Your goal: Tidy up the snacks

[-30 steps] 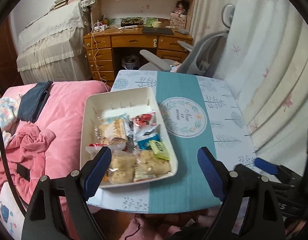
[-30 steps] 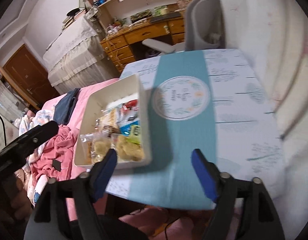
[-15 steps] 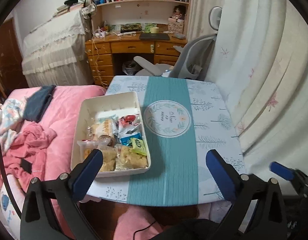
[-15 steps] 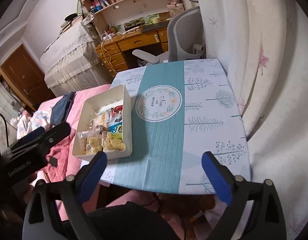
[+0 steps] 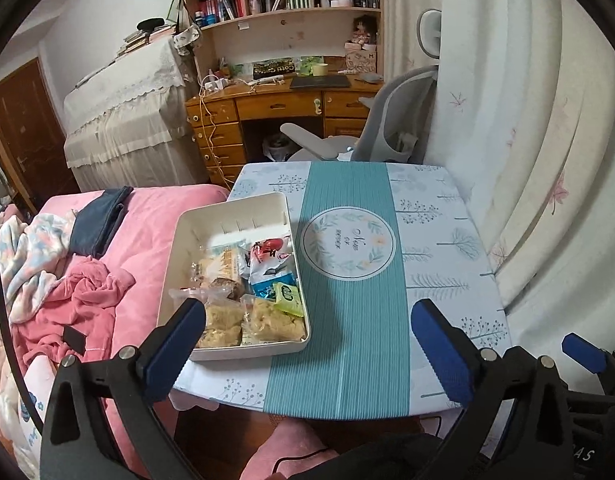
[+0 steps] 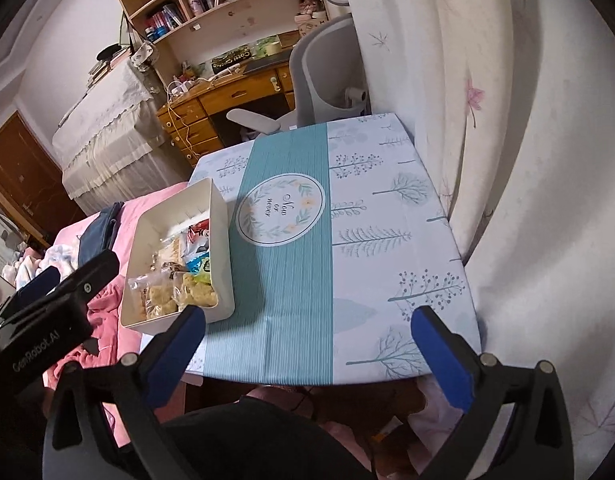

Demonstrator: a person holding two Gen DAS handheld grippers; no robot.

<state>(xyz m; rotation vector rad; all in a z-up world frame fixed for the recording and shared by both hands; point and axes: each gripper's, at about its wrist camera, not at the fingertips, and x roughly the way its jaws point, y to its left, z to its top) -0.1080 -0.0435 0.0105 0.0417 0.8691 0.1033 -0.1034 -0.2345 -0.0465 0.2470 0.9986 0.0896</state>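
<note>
- Cream tray (image 5: 175,264) sat at the left edge of the small table (image 5: 439,216), just beside the pink bed (image 5: 155,216); landmark for all notes below.
- Snack packets (image 5: 267,256) filled the near half of the tray; two clear bags of pale biscuits (image 5: 251,320) lay at its near wall, a green sachet (image 5: 288,298) against its right wall. Far half of the tray bare.
- Table right of the tray carried no loose snacks in either view.
- Left gripper (image 5: 307,344) stood near the tray's near wall, fingers spread wide, nothing between them.
- Right gripper (image 6: 311,344) stood right of the tray, jaws opening, nothing between them.
- Judgement: gathering looked done or nearly so; the step in hand seemed a release and pull-back.
- To do it well: keep both sets of fingers wide, draw away from the tray's near wall without catching it, since the tray sat close to the table's edge and a nudge could tip it toward the bed.
</note>
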